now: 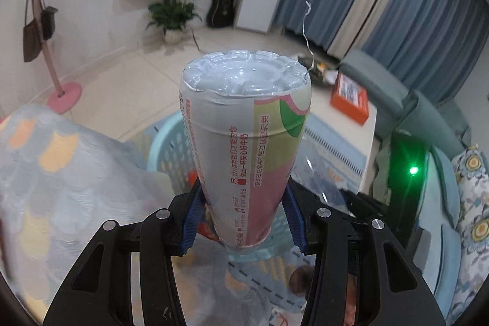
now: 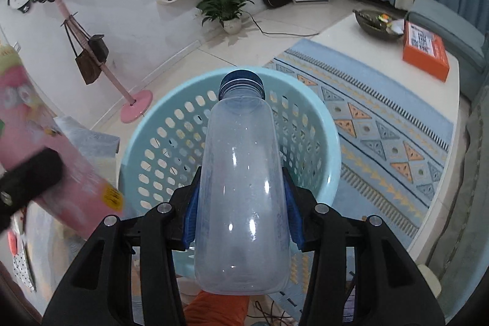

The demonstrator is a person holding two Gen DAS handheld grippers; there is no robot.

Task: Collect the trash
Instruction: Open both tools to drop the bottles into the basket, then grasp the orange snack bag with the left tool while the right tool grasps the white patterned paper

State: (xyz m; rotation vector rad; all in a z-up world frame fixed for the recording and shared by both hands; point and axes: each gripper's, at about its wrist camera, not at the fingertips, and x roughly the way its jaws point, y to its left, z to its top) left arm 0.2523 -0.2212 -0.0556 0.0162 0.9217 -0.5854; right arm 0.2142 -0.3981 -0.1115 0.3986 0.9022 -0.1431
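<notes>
My left gripper [image 1: 243,200] is shut on a pink and green labelled plastic bottle [image 1: 244,142], its base pointing away from me, held above the light blue perforated basket [image 1: 165,148]. My right gripper [image 2: 241,203] is shut on a clear empty bottle [image 2: 241,188] with a dark blue cap, held over the same basket [image 2: 305,142]. The labelled bottle also shows at the left edge of the right wrist view [image 2: 36,148], blurred, with a left gripper finger [image 2: 30,176] on it. The basket's bottom is mostly hidden.
A patterned blue rug [image 2: 382,127] lies on the tiled floor. A white low table [image 2: 434,87] carries an orange box [image 2: 426,51] and a dark bowl [image 2: 374,20]. A pink coat stand [image 2: 134,109], a potted plant [image 2: 226,8] and a grey-blue sofa [image 1: 397,93] stand around. A patterned cloth [image 1: 45,173] lies left.
</notes>
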